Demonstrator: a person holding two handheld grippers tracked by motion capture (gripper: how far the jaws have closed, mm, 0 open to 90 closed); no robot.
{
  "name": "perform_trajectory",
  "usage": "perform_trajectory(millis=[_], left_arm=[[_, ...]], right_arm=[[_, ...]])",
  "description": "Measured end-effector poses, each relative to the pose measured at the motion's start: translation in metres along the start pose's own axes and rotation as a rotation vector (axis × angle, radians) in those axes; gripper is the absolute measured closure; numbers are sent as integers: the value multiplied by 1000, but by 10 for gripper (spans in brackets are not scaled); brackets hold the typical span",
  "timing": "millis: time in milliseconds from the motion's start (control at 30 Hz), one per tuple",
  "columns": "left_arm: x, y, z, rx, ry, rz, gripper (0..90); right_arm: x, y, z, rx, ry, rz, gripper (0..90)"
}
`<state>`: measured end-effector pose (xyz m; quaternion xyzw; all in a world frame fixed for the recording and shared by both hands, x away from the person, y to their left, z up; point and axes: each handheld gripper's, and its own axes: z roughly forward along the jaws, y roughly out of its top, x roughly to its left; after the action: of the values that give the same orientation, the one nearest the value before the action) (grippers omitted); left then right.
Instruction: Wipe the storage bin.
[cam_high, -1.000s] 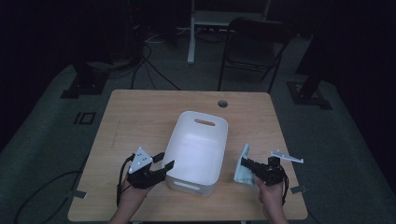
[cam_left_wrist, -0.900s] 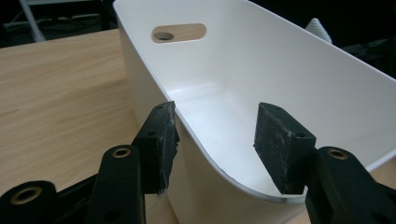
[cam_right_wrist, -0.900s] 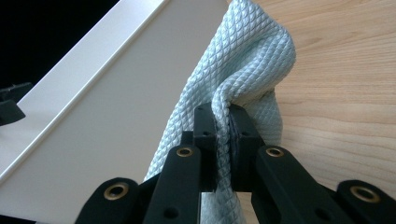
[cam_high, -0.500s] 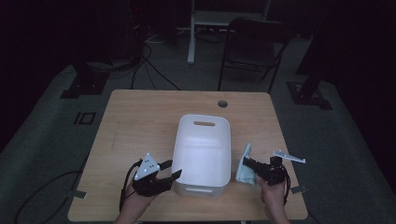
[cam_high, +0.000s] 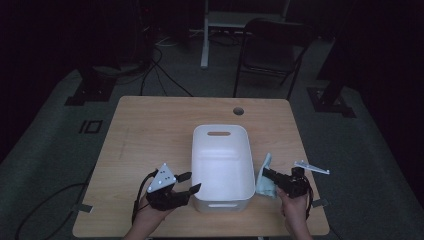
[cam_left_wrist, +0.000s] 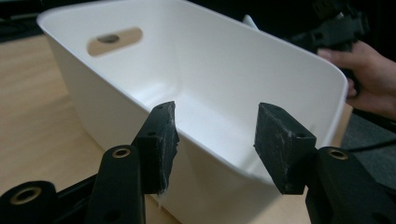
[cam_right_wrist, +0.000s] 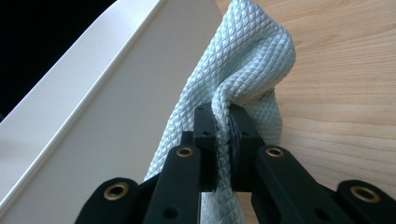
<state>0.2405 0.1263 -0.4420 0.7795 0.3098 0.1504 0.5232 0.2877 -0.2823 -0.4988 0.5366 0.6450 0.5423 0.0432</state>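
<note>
- I read no brand, label or lettering on the white bin (cam_high: 221, 165), on the cloth (cam_right_wrist: 243, 70) or on either gripper.
- The bin sits on the wooden table (cam_high: 150, 130), long axis running away from me, its slot handle at the far end and open side up.
- My left gripper (cam_high: 186, 184) is at the bin's near left corner; in the left gripper view its jaws stand partly apart, one on each side of the near wall, pads clear of it.
- My right gripper (cam_right_wrist: 223, 135) is pinched tight on the pale blue waffle-weave cloth, a fold bunched between the pads.
- The cloth hangs just beside the bin's right wall, over the table.
</note>
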Motion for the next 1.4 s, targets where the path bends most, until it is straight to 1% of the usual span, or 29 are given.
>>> perform_trajectory(millis=[67,267,300,367,400,467,567,600,633,667,700,733,767,833,900,967,1000,1067,1133,1167,1233,1267,1333,1367,1400], left_arm=[[9,6,3,-10,18,6,484],[42,25,21,-21,44,-2,484],[49,29,24,-23,37,-7,484],[62,35,32,-27,37,-14,484],[68,38,36,-30,22,-21,484],[80,43,44,-39,14,-34,484],[94,51,57,-44,13,-16,484],[94,51,57,-44,13,-16,484],[101,55,66,-47,8,3,484],[102,56,68,-48,4,2,484],[108,60,77,-45,10,10,484],[108,60,77,-45,10,10,484],[111,62,81,-37,19,21,484],[117,65,90,-25,31,23,484],[124,68,96,-18,21,20,484],[132,71,104,-2,31,19,485],[136,71,107,1,23,7,486],[142,71,112,17,25,14,499],[148,70,118,28,-6,7,503],[149,70,121,38,-6,18,503],[151,67,129,56,-22,28,516],[151,67,129,56,-22,28,518],[152,65,134,62,-37,21,544],[152,64,136,59,-38,27,544],[153,64,137,59,-53,22,595]], right_arm=[[-1,0,-1,-1,-4,4,837],[-3,0,-2,-1,-7,2,837],[-3,0,-2,-1,-5,3,837],[-4,0,-2,-2,-6,3,837],[-4,0,-2,-1,-5,4,837],[-4,0,-2,0,-5,4,837],[-3,-1,-2,2,-5,-2,837],[-3,-1,-2,2,-5,-2,837],[-3,-2,0,8,-3,-3,837],[-3,-2,0,8,-3,-3,837],[-3,-2,0,11,-4,-4,837],[-4,-3,0,12,-3,-3,837],[-4,-3,0,12,-3,-3,837],[-3,-3,0,14,-5,-5,837],[-4,-3,-1,11,-3,-7,837],[-4,-4,-1,13,-5,-7,837],[-5,-4,-1,15,-4,-3,837],[-6,-5,-1,16,-4,-1,837],[-6,-5,-2,14,-3,-1,837],[-6,-5,-2,12,-4,1,837],[-7,-5,-3,11,-8,0,837],[-8,-5,-3,12,-9,0,837],[-9,-5,-3,12,-12,2,837],[-9,-5,-3,12,-12,2,837],[-9,-5,-3,10,-11,2,837]])
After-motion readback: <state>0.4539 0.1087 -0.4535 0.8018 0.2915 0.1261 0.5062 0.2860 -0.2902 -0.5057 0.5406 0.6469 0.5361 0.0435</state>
